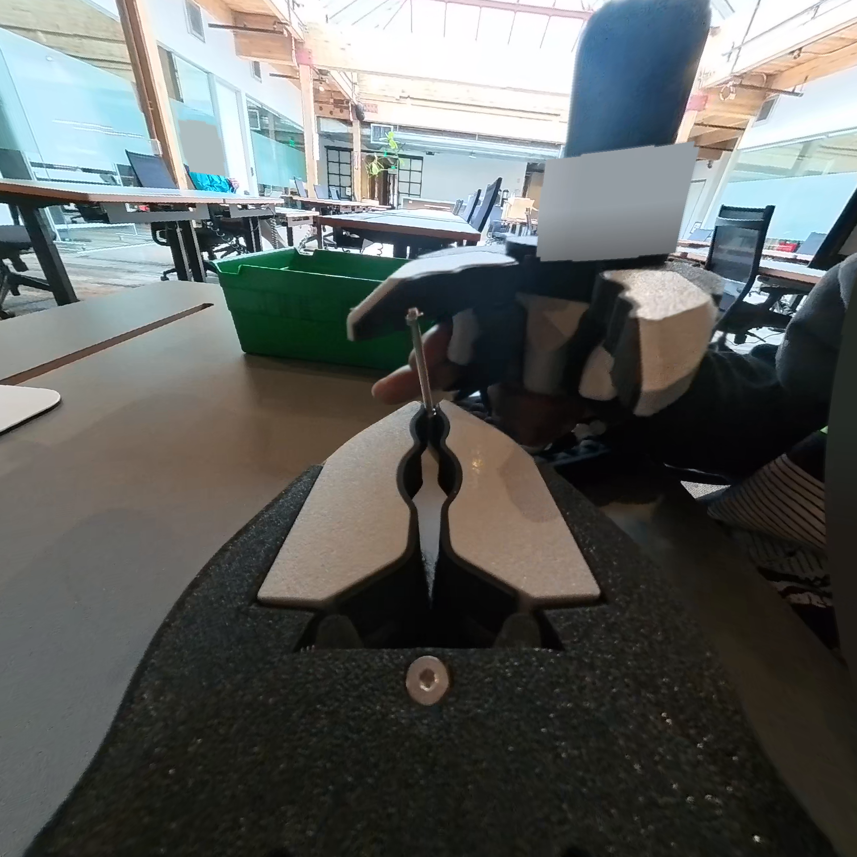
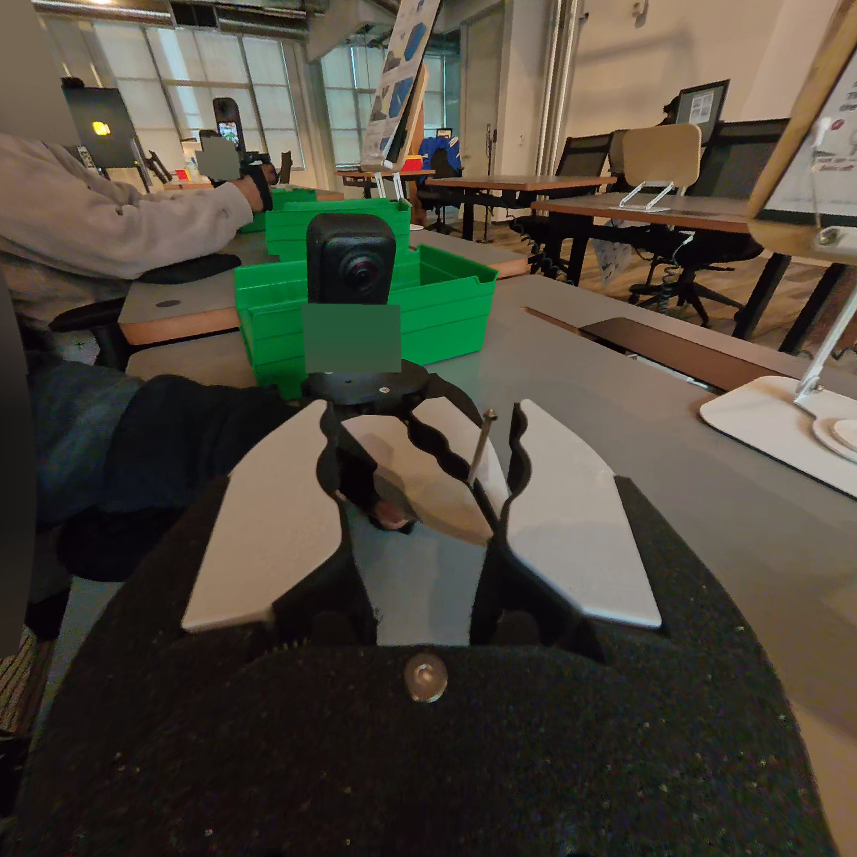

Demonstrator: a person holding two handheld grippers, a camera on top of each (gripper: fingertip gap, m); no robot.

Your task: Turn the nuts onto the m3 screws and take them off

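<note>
Currently left hand-held gripper (image 1: 430, 410) clamps screw (image 1: 423, 366); right hand-held gripper (image 2: 419, 417) wide.

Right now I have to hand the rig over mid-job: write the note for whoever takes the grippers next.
Left gripper: jaws shut on the lower end of a long thin screw, which stands nearly upright, tip up.
Right gripper: jaws wide open, holding nothing; the screw's top sits between them, touching neither.
A small nut-like piece sits at the screw's top end; too small to tell how far it is threaded.
Green bin on the table beyond.
Left: close right jaws on the nut, turn it.
</note>
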